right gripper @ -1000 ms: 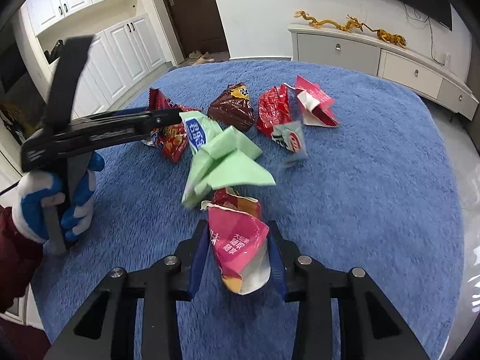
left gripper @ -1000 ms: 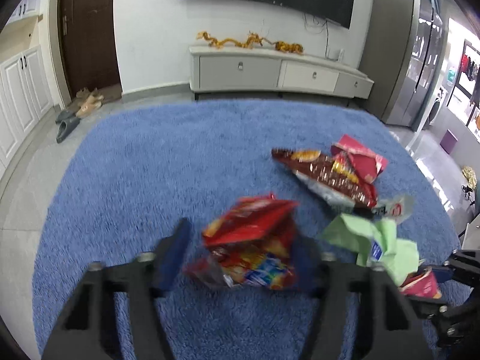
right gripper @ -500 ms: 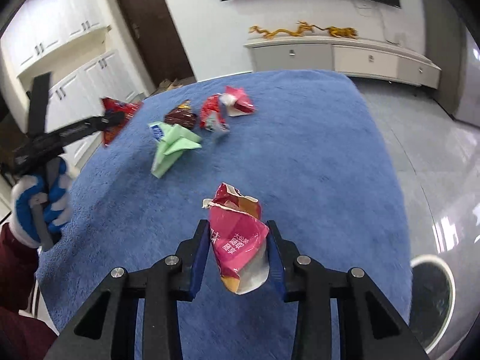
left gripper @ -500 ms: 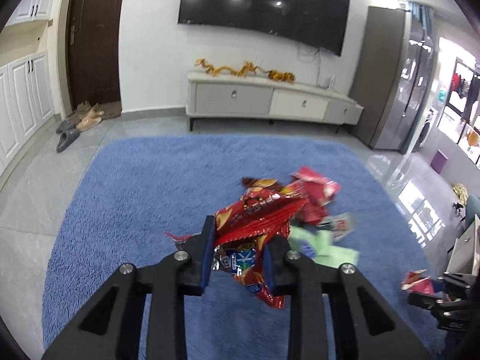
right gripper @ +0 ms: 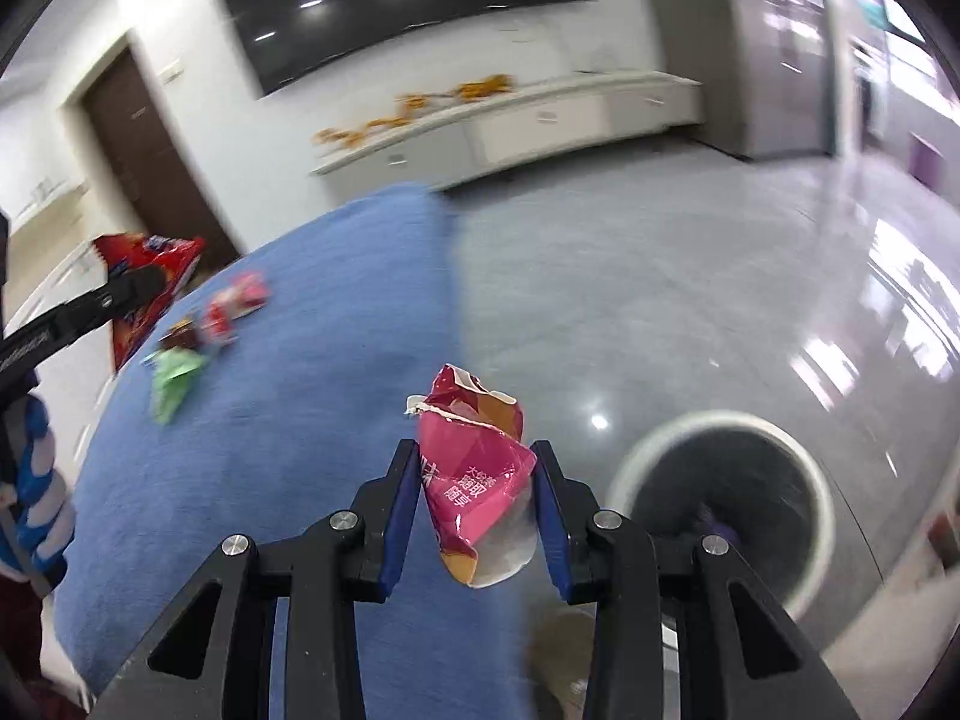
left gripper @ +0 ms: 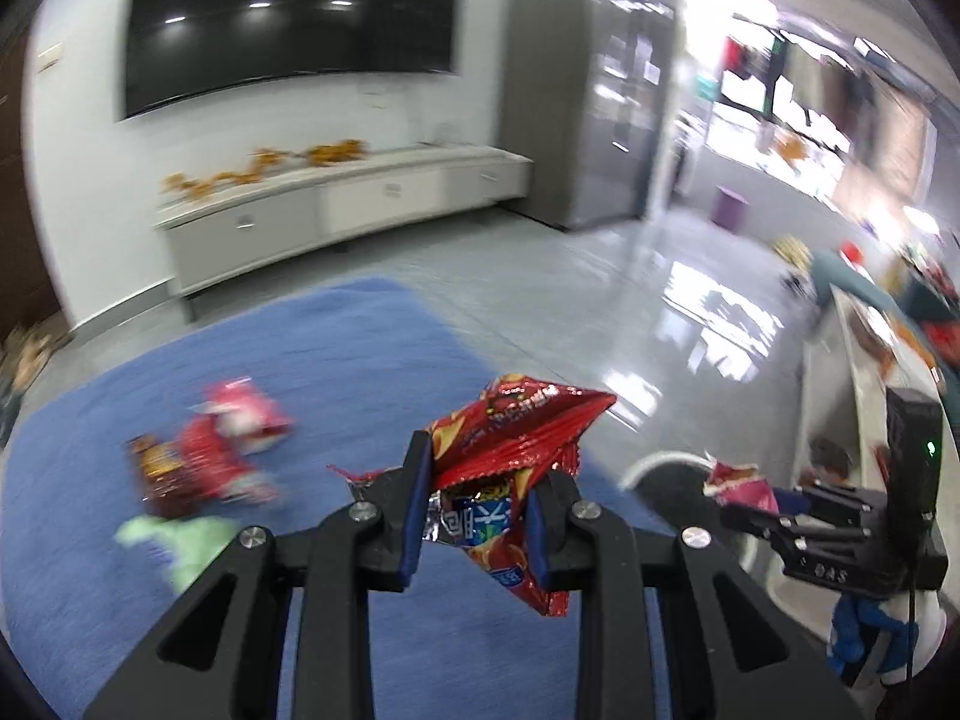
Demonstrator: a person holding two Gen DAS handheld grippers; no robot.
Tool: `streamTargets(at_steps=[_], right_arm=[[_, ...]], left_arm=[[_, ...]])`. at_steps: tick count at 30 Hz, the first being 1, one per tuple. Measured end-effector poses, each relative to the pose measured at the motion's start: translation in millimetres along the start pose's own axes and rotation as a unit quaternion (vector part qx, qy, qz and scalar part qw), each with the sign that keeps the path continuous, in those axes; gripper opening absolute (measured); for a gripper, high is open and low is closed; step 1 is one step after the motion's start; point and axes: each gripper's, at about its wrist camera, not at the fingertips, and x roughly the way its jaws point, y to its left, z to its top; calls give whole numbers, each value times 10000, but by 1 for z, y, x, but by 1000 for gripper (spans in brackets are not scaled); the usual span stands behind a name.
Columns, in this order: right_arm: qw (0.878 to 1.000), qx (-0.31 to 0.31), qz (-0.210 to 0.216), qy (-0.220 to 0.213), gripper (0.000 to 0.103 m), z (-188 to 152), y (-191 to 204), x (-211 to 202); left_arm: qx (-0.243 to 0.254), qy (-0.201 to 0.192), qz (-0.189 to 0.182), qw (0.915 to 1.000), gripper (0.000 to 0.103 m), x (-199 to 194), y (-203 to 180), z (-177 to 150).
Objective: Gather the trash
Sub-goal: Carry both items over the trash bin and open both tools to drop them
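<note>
Both tongs clamped: left tongs (left gripper: 477, 516) on red wrapper (left gripper: 510, 438), right tongs (right gripper: 477, 510) on pink wrapper (right gripper: 474, 480).

six wrappers (right gripper: 474, 480), one bin (right gripper: 720, 420)

wrappers (left gripper: 204, 468) on rug (left gripper: 336, 360), bin (right gripper: 720, 498) right

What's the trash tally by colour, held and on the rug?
Red: 2, a red bag in the left gripper and a red wrapper on the rug
Pink: 2, a pink bag in the right gripper and a pink wrapper on the rug
Brown: 1, brown wrapper
Green: 1, green wrapper
Total: 6, though the rug pile is blurred and may hide more.
</note>
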Motion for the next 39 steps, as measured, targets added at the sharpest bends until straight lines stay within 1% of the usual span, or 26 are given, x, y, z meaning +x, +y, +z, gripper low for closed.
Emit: streamTargets(at_steps=[1, 2, 4, 5, 8, 11, 14, 15, 16, 19, 21, 23, 28, 30, 34, 39], right_arm=[[9998, 161, -144, 4, 34, -3, -18, -4], [9988, 365, -317, 10, 34, -6, -41, -8], [9968, 635, -483, 28, 34, -8, -68, -11], [9953, 782, -570, 53, 34, -10, -85, -13], [9919, 1052, -710, 75, 34, -12, -119, -15], [9892, 1240, -777, 74, 35, -12, -145, -12], [9875, 1354, -797, 107, 35, -12, -161, -5], [9872, 1377, -799, 125, 36, -11, -163, -1], [9867, 1404, -808, 145, 36, -12, -167, 1], [9849, 1489, -860, 219, 37, -15, -178, 9], [9840, 1529, -886, 240, 41, -17, -183, 12], [9827, 1565, -961, 256, 46, -21, -188, 12], [9813, 1591, -1050, 274, 47, -26, -190, 11], [9808, 1596, -1089, 249, 47, -28, -191, 8], [9807, 1546, -1188, 174, 47, -27, -188, 0], [9804, 1468, -1314, -36, 47, -23, -176, -14]], left_arm=[[185, 79, -117, 9997, 26, 13, -23, 5], [291, 147, -207, 9993, 26, 22, -38, 9], [464, 356, -455, 9973, 26, 47, -72, 18], [516, 432, -540, 9963, 26, 56, -86, 19], [716, 702, -770, 9920, 27, 89, -130, 25], [859, 951, -932, 9874, 28, 120, -167, 27], [994, 1133, -1004, 9835, 29, 144, -195, 24], [1012, 1200, -1026, 9822, 31, 152, -204, 22], [1017, 1245, -1026, 9816, 37, 158, -208, 20], [970, 1312, -1046, 9810, 52, 174, -220, 19], [910, 1358, -1056, 9809, 55, 183, -224, 20], [898, 1369, -1052, 9809, 56, 187, -225, 21], [893, 1344, -1010, 9817, 57, 186, -223, 19], [933, 1304, -917, 9828, 57, 182, -221, 16], [1027, 1093, -694, 9862, 58, 165, -217, 12], [1030, 693, -325, 9917, 58, 137, -206, 10]])
